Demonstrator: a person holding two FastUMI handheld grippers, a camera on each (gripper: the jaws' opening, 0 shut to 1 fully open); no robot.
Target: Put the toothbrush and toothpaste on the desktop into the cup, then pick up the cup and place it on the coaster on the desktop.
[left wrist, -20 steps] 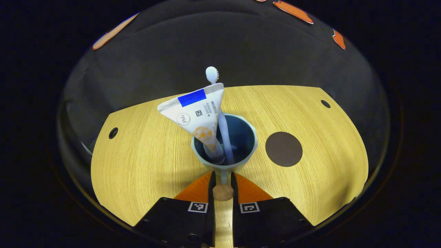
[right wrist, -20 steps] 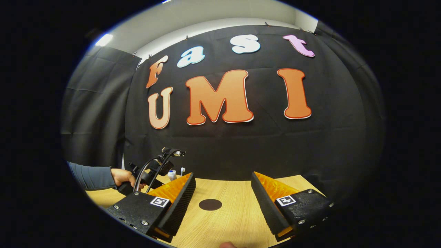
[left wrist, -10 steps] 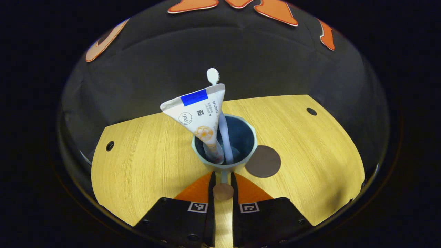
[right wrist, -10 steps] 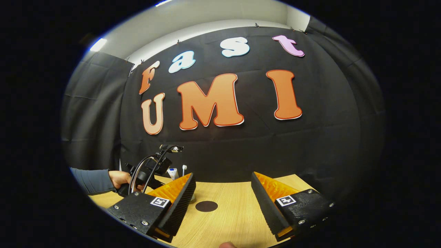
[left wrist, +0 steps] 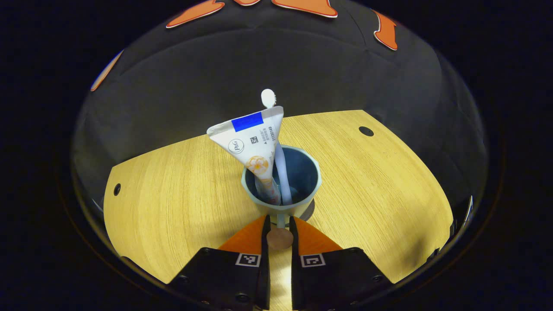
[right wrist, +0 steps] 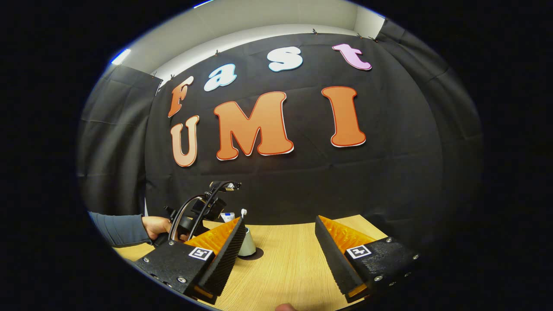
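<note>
A pale cup (left wrist: 281,203) with a dark blue inside stands just beyond my left gripper (left wrist: 279,225), which is shut on the cup's handle (left wrist: 279,238). A white toothpaste tube (left wrist: 252,142) and a white toothbrush (left wrist: 268,98) stand in the cup, leaning left. The dark round coaster (left wrist: 309,211) lies under the cup, with just a sliver at its right. In the right gripper view the cup (right wrist: 248,244) sits over the coaster (right wrist: 257,254); I cannot tell whether it touches. My right gripper (right wrist: 280,222) is open and holds nothing, above the table's near side.
The wooden table (left wrist: 380,190) has small round holes (left wrist: 366,131) near its far corners. Black cloth walls it in behind. In the right gripper view a hand (right wrist: 153,225) in a blue-grey sleeve (right wrist: 116,222) holds the left gripper (right wrist: 196,209).
The left gripper carried the cup to the right until it came over the coaster, which now lies almost hidden beneath it. The right gripper stayed open and hardly moved.
</note>
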